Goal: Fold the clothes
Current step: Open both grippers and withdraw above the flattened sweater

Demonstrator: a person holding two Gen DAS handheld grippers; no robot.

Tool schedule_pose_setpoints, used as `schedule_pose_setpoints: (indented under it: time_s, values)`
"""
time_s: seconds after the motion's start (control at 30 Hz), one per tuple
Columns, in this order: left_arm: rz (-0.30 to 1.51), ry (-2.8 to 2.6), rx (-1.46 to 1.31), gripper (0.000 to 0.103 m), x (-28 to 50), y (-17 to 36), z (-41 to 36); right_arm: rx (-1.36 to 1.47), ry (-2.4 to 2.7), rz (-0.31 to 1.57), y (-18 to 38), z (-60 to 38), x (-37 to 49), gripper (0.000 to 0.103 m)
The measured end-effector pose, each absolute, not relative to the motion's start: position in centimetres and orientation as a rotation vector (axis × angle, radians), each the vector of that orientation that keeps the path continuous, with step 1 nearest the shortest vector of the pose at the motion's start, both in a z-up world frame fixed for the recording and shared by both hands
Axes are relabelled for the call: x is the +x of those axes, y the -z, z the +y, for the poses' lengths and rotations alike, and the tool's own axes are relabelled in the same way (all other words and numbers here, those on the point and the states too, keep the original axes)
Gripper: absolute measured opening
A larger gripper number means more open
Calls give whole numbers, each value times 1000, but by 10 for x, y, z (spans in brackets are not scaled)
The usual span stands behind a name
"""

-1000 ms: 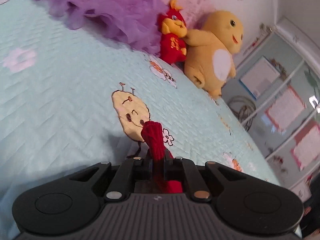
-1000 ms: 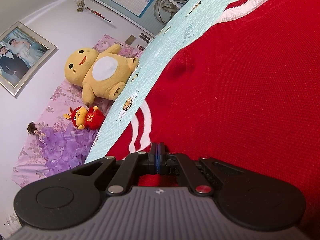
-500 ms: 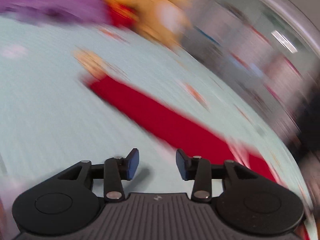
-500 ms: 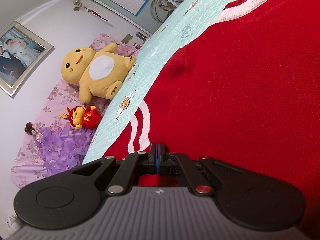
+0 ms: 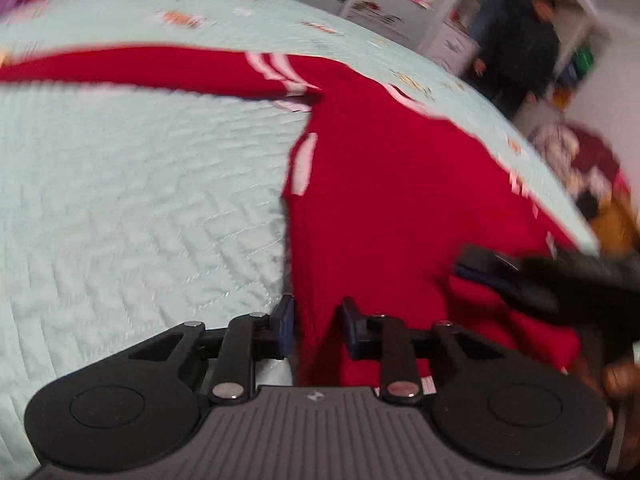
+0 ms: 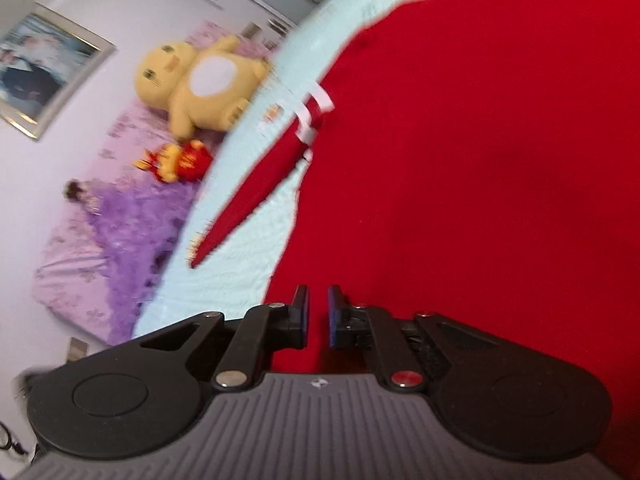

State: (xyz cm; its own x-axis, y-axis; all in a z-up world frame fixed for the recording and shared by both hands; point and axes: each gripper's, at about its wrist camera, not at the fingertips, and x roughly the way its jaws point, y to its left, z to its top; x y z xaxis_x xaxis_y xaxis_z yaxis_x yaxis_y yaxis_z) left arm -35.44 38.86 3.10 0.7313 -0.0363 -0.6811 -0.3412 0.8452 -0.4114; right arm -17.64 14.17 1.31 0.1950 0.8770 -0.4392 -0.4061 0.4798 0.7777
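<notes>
A pale mint quilted bedspread [image 5: 132, 184] covers the bed. On it a red knit sweater with white stripes [image 5: 392, 200] lies flat, one sleeve stretched straight out to the side. The left gripper [image 5: 316, 326] hovers over the sweater's side edge, its jaws narrow and just closing, clear of the cloth. The right gripper [image 6: 318, 316] hangs over the body, its jaws barely parted and just opening, nothing pinched.
</notes>
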Motion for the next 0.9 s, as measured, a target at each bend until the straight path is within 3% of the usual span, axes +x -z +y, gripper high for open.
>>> schedule_pose_setpoints:
  time_s: [0.1,0.17,0.23,0.33,0.4,0.47,0.63,0.8,0.9]
  values:
    - [733,-210,-559,30,-349,-38,387,595,-930,929,-32,81,-189,28]
    - [719,-240,-516,42,-344,-42,381,560,-892,872,-42,47,-200,42]
    - [703,-269,-459,45,-338,-45,374,496,-856,836,-46,28,-208,43]
    - [699,-244,-438,45,-326,-46,365,347,-771,777,-43,31,-215,40]
    - [699,-239,-386,44,-317,-46,361,304,-693,742,-40,33,-214,30]
    - [709,-263,-388,12,-314,-42,366,351,-643,748,-32,33,-204,16]
    - [702,-249,-497,12,-333,-35,386,344,-666,833,-9,79,-184,15]
    - [647,-204,-526,12,-340,-43,393,225,-736,793,-18,95,-206,16]
    - [623,-225,-403,24,-323,-51,386,223,-728,789,-14,87,-206,15]
